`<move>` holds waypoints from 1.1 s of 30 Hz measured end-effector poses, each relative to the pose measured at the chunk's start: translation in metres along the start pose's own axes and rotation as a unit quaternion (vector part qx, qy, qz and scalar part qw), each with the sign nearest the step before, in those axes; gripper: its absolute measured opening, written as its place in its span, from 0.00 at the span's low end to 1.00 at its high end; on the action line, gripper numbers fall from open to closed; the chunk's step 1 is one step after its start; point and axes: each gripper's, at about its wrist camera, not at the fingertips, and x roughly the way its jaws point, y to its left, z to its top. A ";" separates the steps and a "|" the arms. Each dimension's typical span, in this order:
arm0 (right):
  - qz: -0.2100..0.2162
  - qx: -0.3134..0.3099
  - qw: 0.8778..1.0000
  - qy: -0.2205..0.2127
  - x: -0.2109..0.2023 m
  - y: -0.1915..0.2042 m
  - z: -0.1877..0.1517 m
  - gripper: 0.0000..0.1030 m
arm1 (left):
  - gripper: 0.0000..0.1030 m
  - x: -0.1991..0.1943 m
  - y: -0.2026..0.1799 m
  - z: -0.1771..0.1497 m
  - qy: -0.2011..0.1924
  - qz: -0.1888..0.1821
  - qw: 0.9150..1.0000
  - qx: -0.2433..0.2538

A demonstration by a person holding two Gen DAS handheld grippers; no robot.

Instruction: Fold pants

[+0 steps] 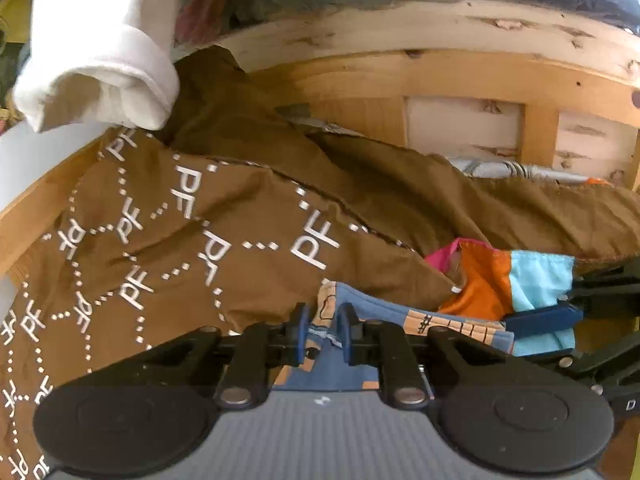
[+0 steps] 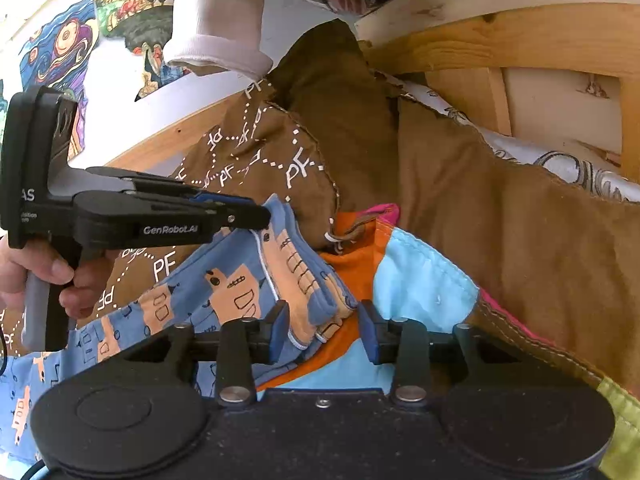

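The pants (image 2: 224,292) are blue with orange animal prints and lie bunched on a brown printed blanket. In the left wrist view my left gripper (image 1: 323,332) has a fold of the pants (image 1: 328,372) filling the narrow gap between its pads. The right wrist view shows that left gripper (image 2: 260,216) from the side, its tips at the upper edge of the pants. My right gripper (image 2: 324,332) stands open around a folded hem; the hem lies against the left pad and a gap shows beside the right one. The right gripper (image 1: 552,320) also shows at the right edge.
The brown blanket (image 1: 180,240) with white "PF" print covers the bed. A patchwork cloth (image 2: 420,280) in orange, light blue and pink lies under the pants. A wooden bed frame (image 1: 440,76) runs behind. A white sleeve (image 1: 100,76) hangs from above. A hand (image 2: 36,276) grips the left gripper's handle.
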 end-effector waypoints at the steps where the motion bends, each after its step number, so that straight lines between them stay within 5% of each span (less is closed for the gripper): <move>1: 0.000 -0.005 1.000 0.001 0.001 0.001 0.000 0.44 | 0.46 0.004 0.000 0.000 0.010 -0.002 1.000 0.001; 2: -0.002 -0.011 1.000 0.002 0.003 0.002 0.000 0.46 | 0.65 0.007 0.001 0.001 0.022 -0.001 1.000 -0.002; 4: -0.003 -0.020 1.000 0.006 0.007 0.005 0.000 0.48 | 0.66 0.014 0.008 0.002 0.040 -0.008 0.999 -0.023; 6: -0.007 -0.027 1.000 0.008 0.011 0.007 0.001 0.48 | 0.61 0.020 0.016 0.004 0.055 -0.022 0.997 -0.051; 7: -0.009 -0.028 1.000 0.008 0.012 0.007 0.001 0.45 | 0.49 0.020 0.018 0.004 0.059 -0.026 0.996 -0.058; 9: -0.016 -0.025 1.000 0.007 0.012 0.006 0.001 0.33 | 0.30 0.021 0.017 0.004 0.061 -0.040 0.996 -0.058; 11: -0.020 -0.014 1.000 0.008 0.012 0.002 0.004 0.20 | 0.22 0.018 0.008 0.005 0.059 -0.029 0.997 -0.043; 25: -0.058 -0.041 0.995 -0.071 -0.009 0.009 0.006 0.10 | 0.15 0.004 -0.007 0.026 -0.010 0.006 0.998 -0.068; 27: -0.069 -0.043 0.995 -0.050 -0.001 0.006 0.005 0.10 | 0.21 0.014 -0.018 0.026 0.004 0.025 0.999 -0.048; 29: -0.072 -0.037 0.996 -0.035 0.004 0.003 0.004 0.11 | 0.56 0.012 -0.025 0.023 -0.001 0.055 0.998 -0.023; 31: -0.075 -0.045 0.995 -0.037 0.005 0.005 0.004 0.11 | 0.81 -0.002 -0.024 0.018 -0.020 0.089 0.996 -0.025; 33: -0.078 -0.052 0.995 -0.037 0.005 0.007 0.004 0.11 | 0.89 -0.027 -0.016 0.006 -0.048 0.120 0.990 -0.060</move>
